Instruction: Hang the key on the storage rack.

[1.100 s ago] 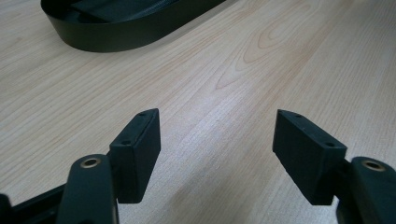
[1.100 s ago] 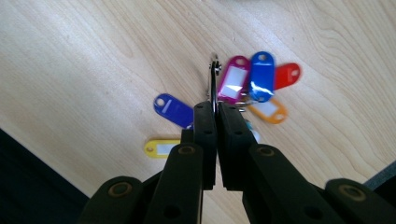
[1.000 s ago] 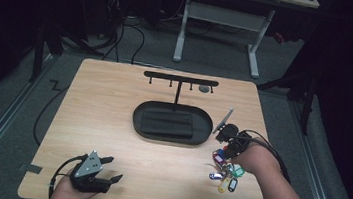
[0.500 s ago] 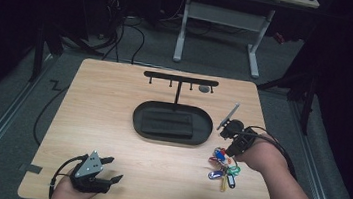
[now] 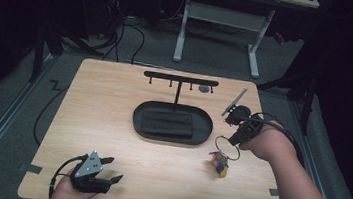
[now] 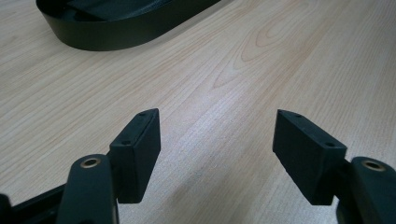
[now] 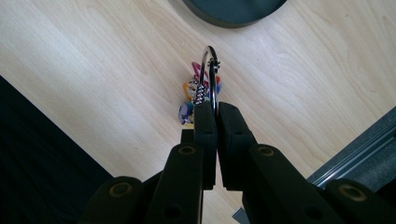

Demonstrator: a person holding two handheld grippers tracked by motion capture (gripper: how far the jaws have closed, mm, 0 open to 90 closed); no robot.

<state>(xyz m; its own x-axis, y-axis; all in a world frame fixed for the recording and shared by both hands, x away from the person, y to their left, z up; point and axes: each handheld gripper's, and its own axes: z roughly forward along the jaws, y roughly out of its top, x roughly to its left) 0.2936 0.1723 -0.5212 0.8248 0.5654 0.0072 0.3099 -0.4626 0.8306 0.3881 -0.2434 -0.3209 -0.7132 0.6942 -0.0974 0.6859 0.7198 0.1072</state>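
A: Start at your near edge. Your left gripper (image 5: pixel 106 168) rests at about 7 o'clock on the table (image 5: pixel 114 97), jaws standing wide with nothing but bare wood between them. It sits close to the near rim, so keep its cable from snagging there.

B: And the right?

A: Your right gripper (image 5: pixel 234 140), at about 4 o'clock, is clamped thin on the key ring (image 7: pixel 211 77). In the right gripper view the pads (image 7: pixel 204 123) pinch only the wire of the ring, while the bunch of coloured tags (image 5: pixel 219 163) dangles below, low over the wood.

B: What could go wrong?

A: The grip is narrow: a quick swing may pivot or slip the ring, and the hanging tags could catch the rim of the black oval tray (image 5: pixel 171 124) just to 9 o'clock of them.

B: Room to move?

A: Open wood lies between the tags and the near edge; the right edge is near your wrist. Farther off, at 12 o'clock, the hook rack (image 5: pixel 181 78) stands behind the tray; its thin pegs are likely a small target.
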